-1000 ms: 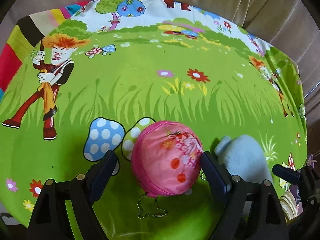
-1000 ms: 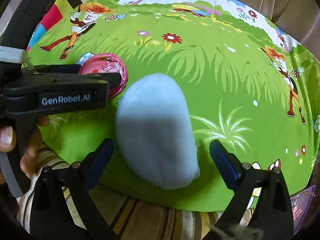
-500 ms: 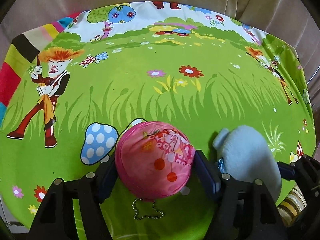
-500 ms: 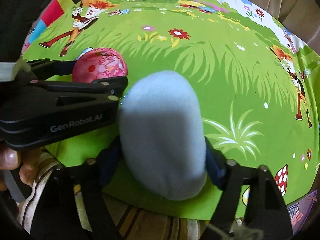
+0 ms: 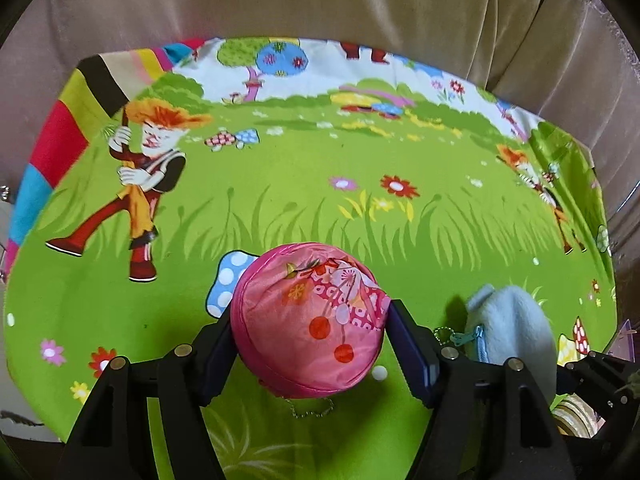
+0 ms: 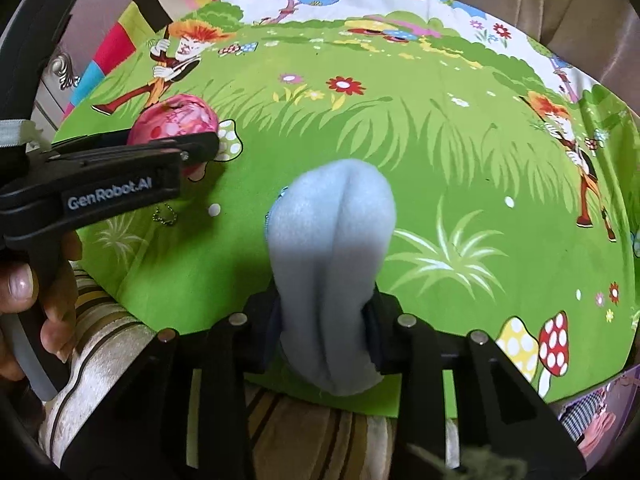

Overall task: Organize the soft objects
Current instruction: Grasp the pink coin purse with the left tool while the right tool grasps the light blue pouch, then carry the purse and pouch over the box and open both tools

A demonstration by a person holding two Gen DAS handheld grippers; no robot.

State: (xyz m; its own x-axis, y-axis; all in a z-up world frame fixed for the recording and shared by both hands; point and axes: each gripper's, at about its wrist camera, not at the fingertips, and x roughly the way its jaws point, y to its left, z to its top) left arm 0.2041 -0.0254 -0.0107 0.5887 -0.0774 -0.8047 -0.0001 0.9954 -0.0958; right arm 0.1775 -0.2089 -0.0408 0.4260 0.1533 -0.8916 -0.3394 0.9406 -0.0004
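My left gripper (image 5: 310, 354) is shut on a round pink pouch (image 5: 310, 320) with a cherry print and holds it just above the green cartoon cloth (image 5: 360, 160); a small bead chain (image 5: 312, 410) hangs below it. My right gripper (image 6: 326, 330) is shut on a pale blue plush pouch (image 6: 332, 248), squeezing it so it creases down the middle. The blue pouch also shows at the right of the left wrist view (image 5: 512, 332), with a teal zipper pull. The pink pouch (image 6: 174, 120) and left gripper (image 6: 108, 184) show at the left of the right wrist view.
The cloth (image 6: 440, 140) covers a flat surface against a beige sofa back (image 5: 320, 0). A striped cushion (image 6: 120, 340) lies under the cloth's near edge. A hand (image 6: 24, 292) holds the left gripper's handle.
Both grippers closed from open: the left on the pink pouch, the right on the blue pouch, which is now pinched narrow. Both pouches have risen slightly off the cloth.
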